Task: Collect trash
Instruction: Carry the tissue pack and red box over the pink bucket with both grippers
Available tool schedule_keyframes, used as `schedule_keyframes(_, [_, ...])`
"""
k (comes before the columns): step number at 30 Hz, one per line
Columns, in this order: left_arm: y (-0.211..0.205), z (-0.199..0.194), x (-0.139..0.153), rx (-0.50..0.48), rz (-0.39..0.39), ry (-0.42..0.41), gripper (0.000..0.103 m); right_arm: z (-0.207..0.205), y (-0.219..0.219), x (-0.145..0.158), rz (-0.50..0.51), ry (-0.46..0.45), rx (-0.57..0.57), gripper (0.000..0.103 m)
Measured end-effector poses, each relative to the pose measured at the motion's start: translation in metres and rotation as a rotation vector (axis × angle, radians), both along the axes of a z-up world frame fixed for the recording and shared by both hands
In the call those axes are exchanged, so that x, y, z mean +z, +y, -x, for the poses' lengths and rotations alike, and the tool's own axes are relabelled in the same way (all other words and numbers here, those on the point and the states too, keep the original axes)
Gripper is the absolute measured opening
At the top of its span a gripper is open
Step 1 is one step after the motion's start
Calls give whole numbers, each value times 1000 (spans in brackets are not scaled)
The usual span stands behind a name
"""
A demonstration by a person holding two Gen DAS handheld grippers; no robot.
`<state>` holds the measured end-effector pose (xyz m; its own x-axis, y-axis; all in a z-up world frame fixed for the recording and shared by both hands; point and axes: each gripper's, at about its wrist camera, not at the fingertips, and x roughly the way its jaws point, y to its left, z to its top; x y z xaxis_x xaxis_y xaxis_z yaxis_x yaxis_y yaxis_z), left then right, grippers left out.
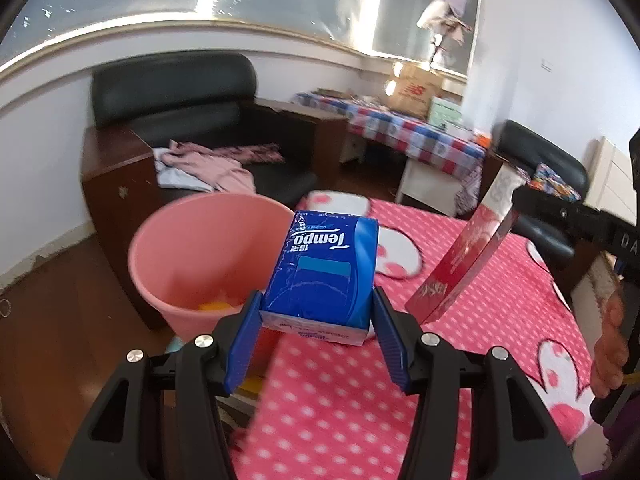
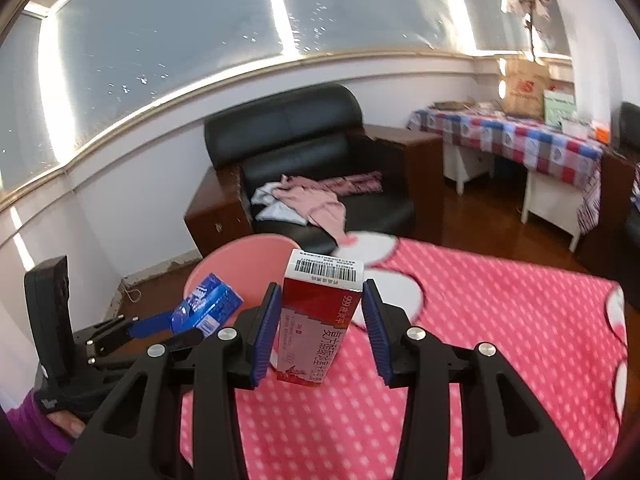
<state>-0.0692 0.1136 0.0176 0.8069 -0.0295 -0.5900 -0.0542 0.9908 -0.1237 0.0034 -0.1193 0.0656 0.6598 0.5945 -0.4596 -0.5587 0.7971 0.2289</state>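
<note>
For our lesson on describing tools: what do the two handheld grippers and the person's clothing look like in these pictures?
Each gripper, left and right, has two black plastic arms with cut-out openings and round silver bolts. The fingers are flat blue pads with fine ribbing. The right one's black handle bears pale letters reading DA. No cables show. A purple sleeve is worn, with what looks like a black glove above it.

The blue tissue pack (image 1: 324,268) reads "Tempo", upside down. The red box (image 2: 320,320) bears "999", Chinese characters and a barcode. The black gripper (image 1: 624,236) at the edge shows "DA".
</note>
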Motion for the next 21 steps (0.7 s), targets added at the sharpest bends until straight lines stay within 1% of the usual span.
schedule_keyframes(5, [29, -11, 10, 72, -24, -14, 54, -18, 37, 18, -29, -43, 48, 42])
schedule_keyframes(9, [50, -24, 8, 128, -30, 3, 54, -31, 70, 20, -37, -49, 82, 42])
schedule_keyframes(12, [66, -35, 4, 165, -30, 35, 54, -36, 96, 18, -18, -60, 103, 42])
schedule_keyframes(15, [84, -49, -5, 189, -21, 86, 54, -42, 120, 11, 16, -63, 116, 42])
schedule_keyframes(18, [98, -62, -12, 188, 13, 137, 54, -49, 139, 2, 45, -49, 125, 42])
schedule_keyframes(21, [102, -75, -21, 180, 17, 185, 54, -55, 154, -13, 78, -28, 129, 42])
